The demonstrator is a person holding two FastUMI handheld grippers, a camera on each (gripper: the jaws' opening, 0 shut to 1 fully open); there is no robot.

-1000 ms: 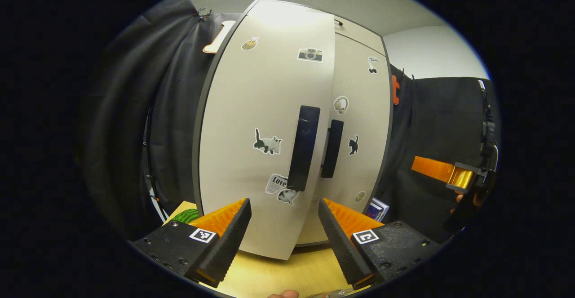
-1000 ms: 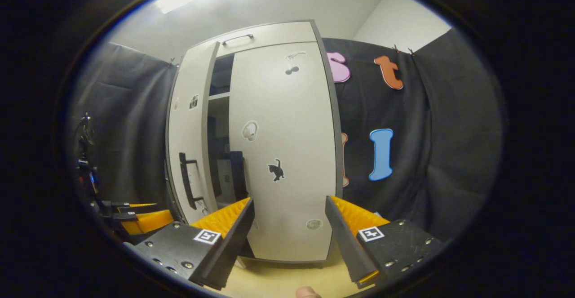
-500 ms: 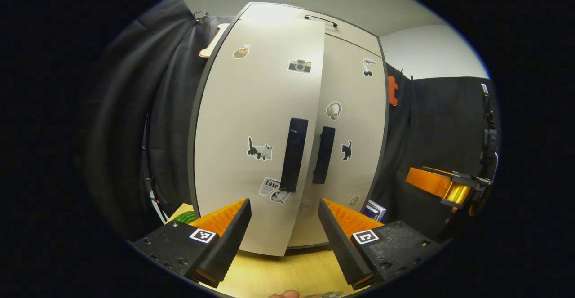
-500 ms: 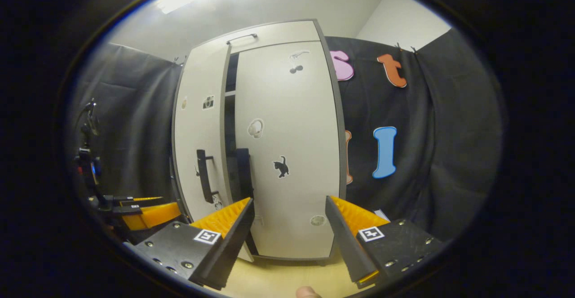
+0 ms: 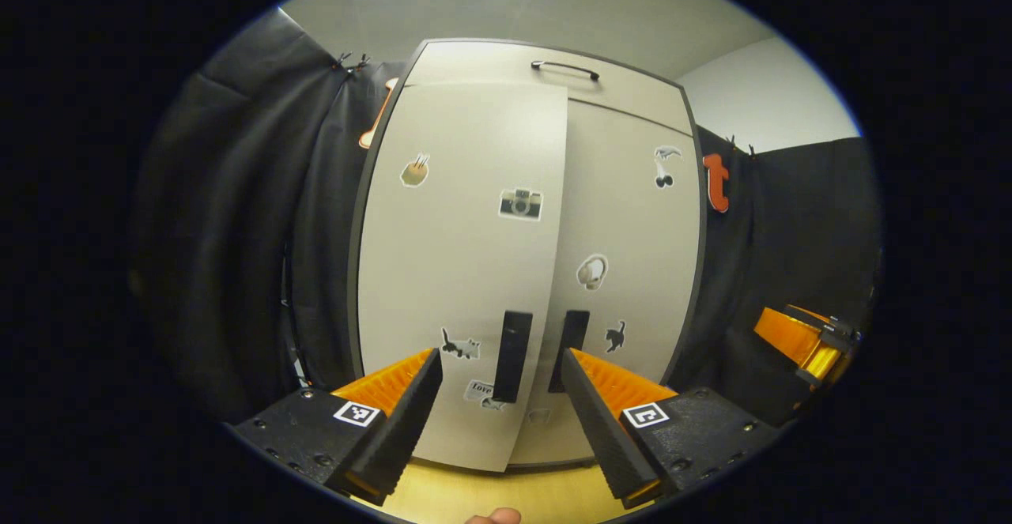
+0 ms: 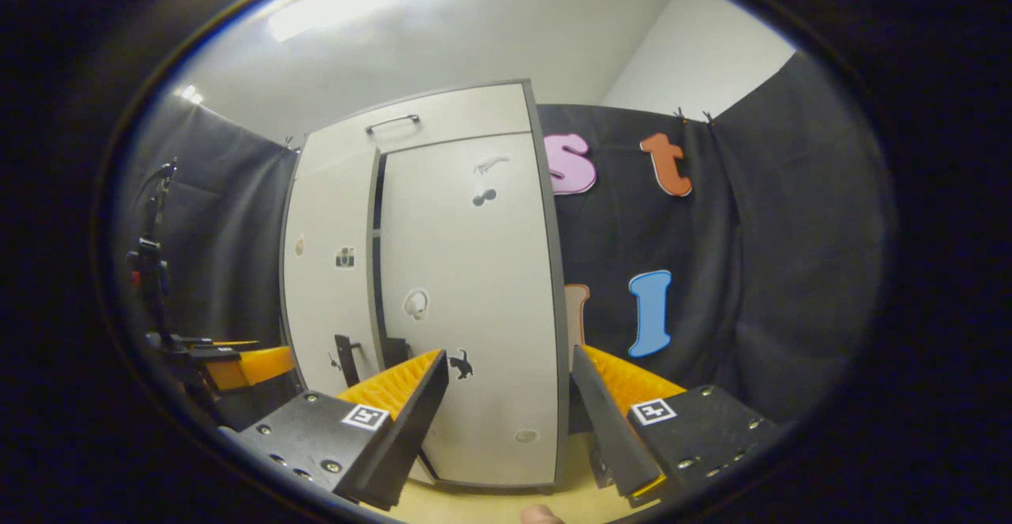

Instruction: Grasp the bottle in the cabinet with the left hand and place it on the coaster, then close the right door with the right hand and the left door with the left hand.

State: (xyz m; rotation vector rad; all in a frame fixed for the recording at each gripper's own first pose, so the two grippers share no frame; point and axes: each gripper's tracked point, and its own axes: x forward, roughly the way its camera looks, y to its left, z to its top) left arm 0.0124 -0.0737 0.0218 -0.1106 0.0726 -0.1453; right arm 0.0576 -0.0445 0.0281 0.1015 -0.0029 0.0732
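A pale cabinet stands on the wooden table. In the left gripper view its left door [image 5: 458,271] is nearly flush with the right door [image 5: 624,263], and the two black handles [image 5: 512,356] sit side by side. My left gripper [image 5: 498,421] is open, a short way in front of the handles, holding nothing. In the right gripper view the right door [image 6: 466,303] is shut and the left door [image 6: 328,271] stands slightly ajar, with a thin dark gap. My right gripper [image 6: 506,429] is open and holding nothing, set back from the cabinet.
The right gripper [image 5: 802,338] shows at the right edge of the left gripper view; the left gripper [image 6: 237,366] shows at the left of the right gripper view. A drawer with a handle [image 5: 563,70] tops the cabinet. Black cloth walls surround it. The wooden table [image 5: 490,496] lies below.
The left door has swung nearly shut, narrowing the dark gap. Both grippers have pulled back and tilted upward, so the cabinet looks smaller and lower.
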